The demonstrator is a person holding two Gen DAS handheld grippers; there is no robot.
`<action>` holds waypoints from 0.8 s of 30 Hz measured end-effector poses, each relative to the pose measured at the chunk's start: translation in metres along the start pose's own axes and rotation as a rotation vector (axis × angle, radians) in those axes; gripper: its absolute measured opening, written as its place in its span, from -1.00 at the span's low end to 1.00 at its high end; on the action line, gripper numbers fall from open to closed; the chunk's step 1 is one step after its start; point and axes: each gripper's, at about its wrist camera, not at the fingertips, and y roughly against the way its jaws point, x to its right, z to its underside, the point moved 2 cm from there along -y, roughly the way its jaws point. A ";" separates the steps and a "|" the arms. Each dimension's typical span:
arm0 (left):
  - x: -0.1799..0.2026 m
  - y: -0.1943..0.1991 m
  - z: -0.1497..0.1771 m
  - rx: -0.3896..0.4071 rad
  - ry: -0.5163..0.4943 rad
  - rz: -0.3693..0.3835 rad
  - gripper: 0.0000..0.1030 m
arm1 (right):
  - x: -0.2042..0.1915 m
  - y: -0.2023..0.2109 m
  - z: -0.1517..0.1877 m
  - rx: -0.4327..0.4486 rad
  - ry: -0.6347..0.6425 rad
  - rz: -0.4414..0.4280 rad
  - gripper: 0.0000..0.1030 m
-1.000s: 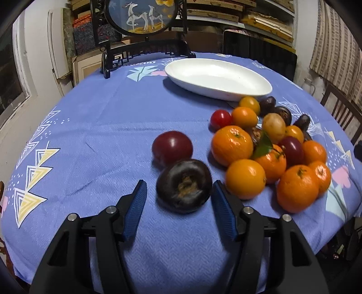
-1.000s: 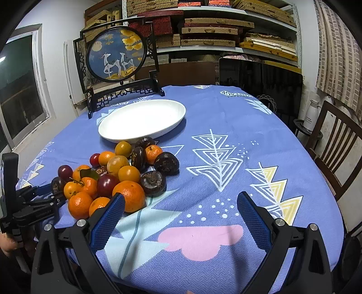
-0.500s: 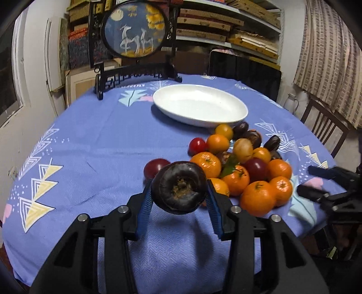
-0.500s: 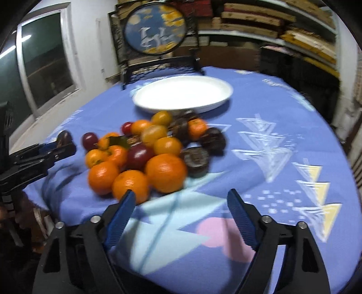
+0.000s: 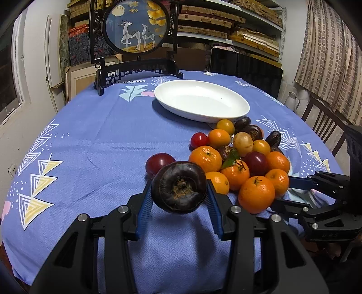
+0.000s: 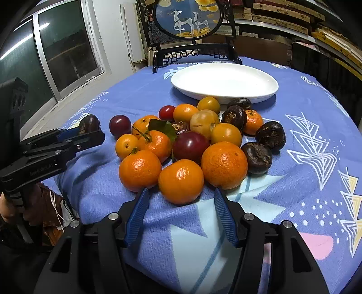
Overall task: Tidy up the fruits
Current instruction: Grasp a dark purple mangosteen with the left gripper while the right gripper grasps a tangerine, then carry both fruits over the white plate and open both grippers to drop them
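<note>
The dark fruit (image 5: 178,187) in the left gripper (image 5: 178,199) hides part of the red plum (image 5: 158,162) behind it. In the fruit pile (image 6: 192,144), the brown fruit (image 6: 181,127) under the leaf (image 6: 164,127) is mostly covered. The framed deer panel (image 6: 187,17) is cut off by the top edge

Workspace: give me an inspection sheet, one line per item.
Surface: round table under a blue patterned tablecloth.
Job's things: white plate with nothing on it; fruit pile of oranges, plums and dark fruits beside it.
Clutter: framed deer screen behind the plate.
Grippers: left gripper shut on a dark fruit, lifted; right gripper open, around the nearest orange.
Cables: nothing seen.
Surroundings: shelves, window, wooden chair.
</note>
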 end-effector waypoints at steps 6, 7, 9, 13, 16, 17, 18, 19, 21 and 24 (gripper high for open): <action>0.000 -0.001 0.000 -0.002 0.003 -0.001 -0.15 | -0.005 0.002 -0.003 0.012 0.055 0.016 0.08; 0.000 -0.001 0.001 -0.003 0.004 0.000 -0.15 | -0.004 0.001 -0.004 0.013 0.051 0.005 0.07; 0.000 -0.002 0.002 -0.009 0.004 0.002 -0.15 | -0.003 0.000 -0.006 0.018 0.050 -0.012 0.05; -0.001 -0.003 0.003 -0.012 0.005 0.002 -0.15 | 0.004 -0.006 -0.008 0.033 0.034 -0.025 -0.22; -0.001 -0.003 0.003 -0.013 0.007 0.002 -0.15 | 0.012 -0.005 -0.008 0.048 -0.017 -0.068 -0.23; -0.001 -0.004 0.003 -0.014 0.009 0.003 -0.15 | 0.012 -0.004 -0.008 0.050 -0.023 -0.070 -0.24; -0.001 -0.004 0.003 -0.014 0.010 0.005 -0.15 | 0.012 -0.004 -0.008 0.051 -0.025 -0.070 -0.24; -0.001 -0.004 0.002 -0.013 0.010 0.005 -0.15 | 0.012 -0.001 -0.008 0.056 -0.024 -0.073 -0.24; -0.001 -0.003 0.000 -0.009 0.007 0.006 -0.15 | 0.012 0.009 -0.009 0.079 -0.025 -0.085 -0.24; 0.000 -0.001 -0.006 0.005 0.010 0.012 -0.15 | 0.017 0.024 -0.017 0.116 -0.041 -0.112 -0.23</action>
